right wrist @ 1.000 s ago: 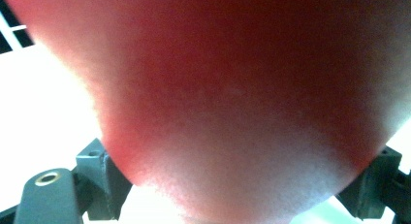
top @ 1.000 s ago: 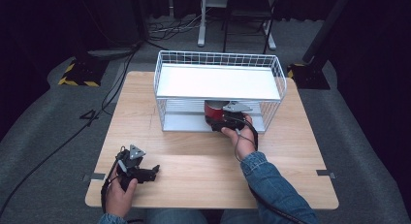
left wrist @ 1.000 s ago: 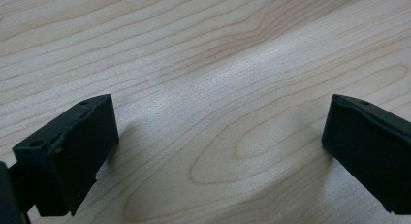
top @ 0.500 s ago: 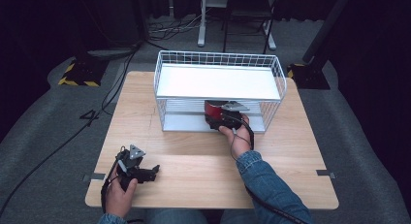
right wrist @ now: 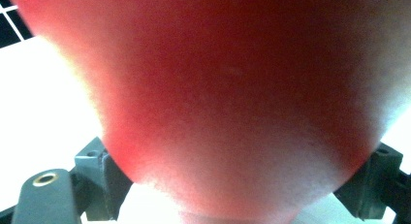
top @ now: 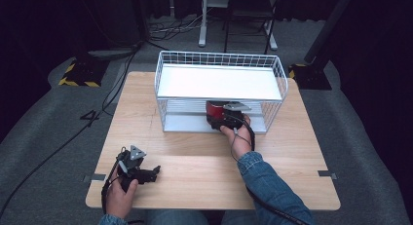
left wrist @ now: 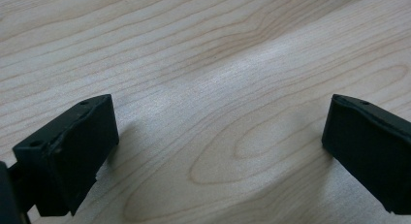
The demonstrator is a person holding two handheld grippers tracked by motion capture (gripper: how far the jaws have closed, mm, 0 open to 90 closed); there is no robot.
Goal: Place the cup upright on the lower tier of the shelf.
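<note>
A red rounded object sits at the lower shelf of the white wire rack, under its upper white shelf. My right gripper is at the rack's front opening, shut on this red object, whose surface presses close between both jaws in the right gripper view. My left gripper rests low over the wooden table near the front left corner, open, with bare wood between its black fingers.
The wire rack stands at the back middle of the table, its front side open toward me. Black cables trail off the table's left side across the grey floor. A yellow-black striped block lies beyond the left back corner.
The right gripper with the red object has pushed slightly deeper into the rack's lower shelf. The left gripper has stayed put.
</note>
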